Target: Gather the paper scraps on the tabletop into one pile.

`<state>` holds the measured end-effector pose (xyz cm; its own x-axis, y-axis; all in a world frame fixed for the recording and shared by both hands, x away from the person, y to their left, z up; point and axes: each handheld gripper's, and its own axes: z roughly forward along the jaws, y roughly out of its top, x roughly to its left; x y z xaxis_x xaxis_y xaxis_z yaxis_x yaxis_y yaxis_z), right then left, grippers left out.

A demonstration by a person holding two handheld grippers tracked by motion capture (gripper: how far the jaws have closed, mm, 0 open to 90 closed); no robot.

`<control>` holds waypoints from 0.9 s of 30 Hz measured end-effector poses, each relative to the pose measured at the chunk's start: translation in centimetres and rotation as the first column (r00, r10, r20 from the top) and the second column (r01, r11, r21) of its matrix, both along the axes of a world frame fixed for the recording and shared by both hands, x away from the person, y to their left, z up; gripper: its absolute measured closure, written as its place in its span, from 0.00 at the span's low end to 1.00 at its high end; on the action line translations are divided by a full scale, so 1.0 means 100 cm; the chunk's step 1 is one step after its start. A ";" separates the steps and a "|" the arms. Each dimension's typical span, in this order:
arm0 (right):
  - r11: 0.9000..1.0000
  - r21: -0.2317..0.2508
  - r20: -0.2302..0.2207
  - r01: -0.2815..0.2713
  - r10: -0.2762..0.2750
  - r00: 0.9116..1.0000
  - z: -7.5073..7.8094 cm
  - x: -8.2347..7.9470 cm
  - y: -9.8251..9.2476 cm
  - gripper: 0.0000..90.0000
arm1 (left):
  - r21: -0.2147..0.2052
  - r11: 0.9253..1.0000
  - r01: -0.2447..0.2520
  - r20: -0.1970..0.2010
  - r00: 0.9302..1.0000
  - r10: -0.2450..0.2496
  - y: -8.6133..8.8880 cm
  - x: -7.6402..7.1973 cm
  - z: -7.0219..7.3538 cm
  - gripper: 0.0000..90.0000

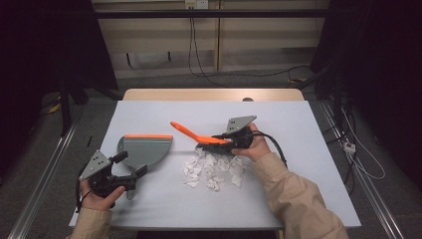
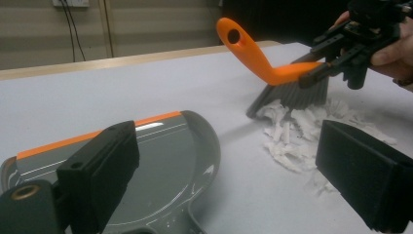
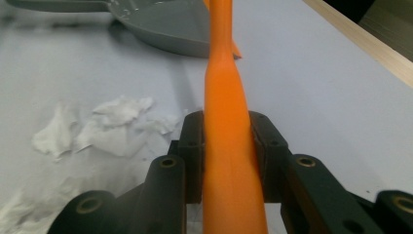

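Your table [image 1: 298, 149] is evenly lit from overhead while the room's sides stay dark. Shadows are soft. The dustpan [image 2: 165, 161] shows faint glare, and the orange handle [image 3: 229, 161] is blurred up close.

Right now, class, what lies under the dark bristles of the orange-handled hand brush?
Under the orange-handled hand brush, held by the right gripper, lie torn white paper scraps on the pale grey table. Whatever sits directly beneath the bristles is covered.
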<state>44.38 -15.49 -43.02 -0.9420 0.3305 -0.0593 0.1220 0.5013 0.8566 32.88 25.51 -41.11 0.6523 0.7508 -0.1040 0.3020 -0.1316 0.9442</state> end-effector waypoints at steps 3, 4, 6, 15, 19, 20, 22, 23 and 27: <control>0.999 0.006 -0.002 -0.032 0.032 0.999 0.002 -0.009 -0.001 0.79 | -0.001 1.000 -0.003 0.000 1.000 0.003 0.000 -0.001 0.000 0.09; 0.999 0.004 0.002 -0.038 0.038 0.999 0.004 -0.012 -0.001 0.79 | 0.000 1.000 -0.003 0.000 1.000 0.003 0.000 -0.001 0.000 0.09; 0.999 0.006 0.016 -0.046 0.046 0.999 0.009 -0.017 -0.001 0.79 | 0.000 1.000 -0.002 0.003 1.000 0.002 -0.001 -0.001 0.001 0.09; 0.999 0.051 0.044 -0.017 0.015 0.999 0.029 -0.026 -0.009 0.79 | 0.001 1.000 0.002 0.001 1.000 -0.002 -0.001 0.000 0.000 0.09; 0.996 0.083 0.052 0.031 -0.035 0.998 0.035 -0.026 -0.018 0.79 | -0.002 1.000 0.004 -0.003 1.000 -0.004 -0.002 0.000 0.000 0.09; 0.995 0.091 0.056 0.045 -0.050 0.997 0.036 -0.025 -0.021 0.79 | -0.001 1.000 0.005 -0.002 1.000 -0.005 -0.002 0.001 -0.001 0.09; 0.991 0.103 0.056 0.081 -0.087 0.995 0.037 -0.022 -0.025 0.79 | 0.001 1.000 0.007 -0.001 1.000 -0.007 -0.002 0.001 -0.001 0.09; 0.990 0.105 0.058 0.098 -0.105 0.993 0.037 -0.021 -0.027 0.79 | -0.002 1.000 0.007 -0.003 1.000 -0.007 -0.002 0.001 -0.001 0.09; 0.983 0.078 0.046 0.167 -0.171 0.984 0.032 -0.014 -0.037 0.79 | -0.001 1.000 0.009 -0.003 1.000 -0.009 -0.002 0.001 -0.001 0.09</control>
